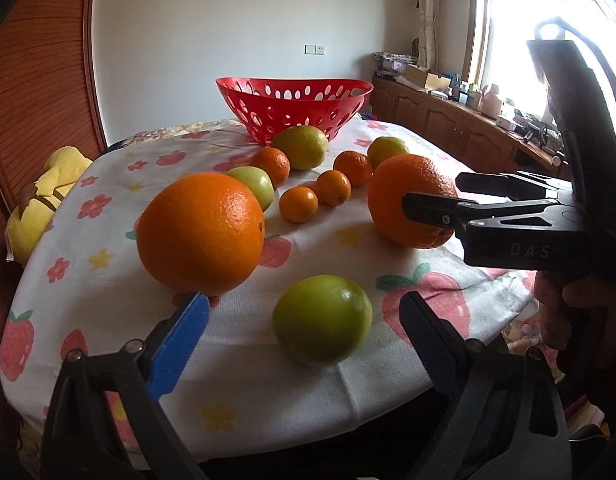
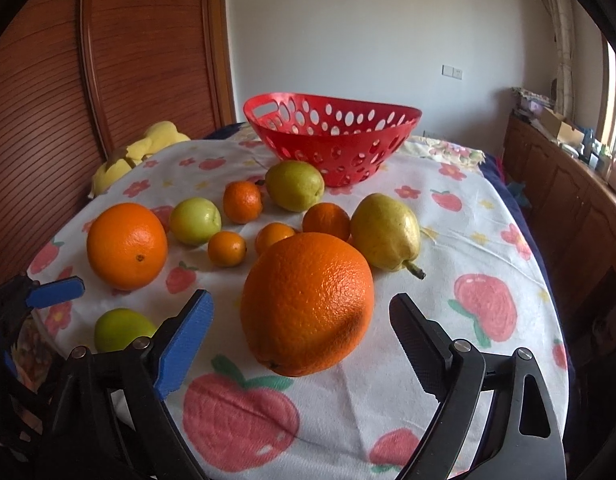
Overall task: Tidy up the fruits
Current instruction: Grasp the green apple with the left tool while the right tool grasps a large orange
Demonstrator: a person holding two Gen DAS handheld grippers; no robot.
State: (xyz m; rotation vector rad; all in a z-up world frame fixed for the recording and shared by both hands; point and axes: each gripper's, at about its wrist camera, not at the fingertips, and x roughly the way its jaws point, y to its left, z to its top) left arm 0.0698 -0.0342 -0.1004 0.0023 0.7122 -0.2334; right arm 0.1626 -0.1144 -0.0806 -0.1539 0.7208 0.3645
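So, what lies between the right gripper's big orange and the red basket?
In the right wrist view, behind the big orange lie two small tangerines and a yellow-green pear; farther back a green pear sits before the red basket.

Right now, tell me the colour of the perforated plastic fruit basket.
Red. The perforated plastic fruit basket shows best in the right wrist view.
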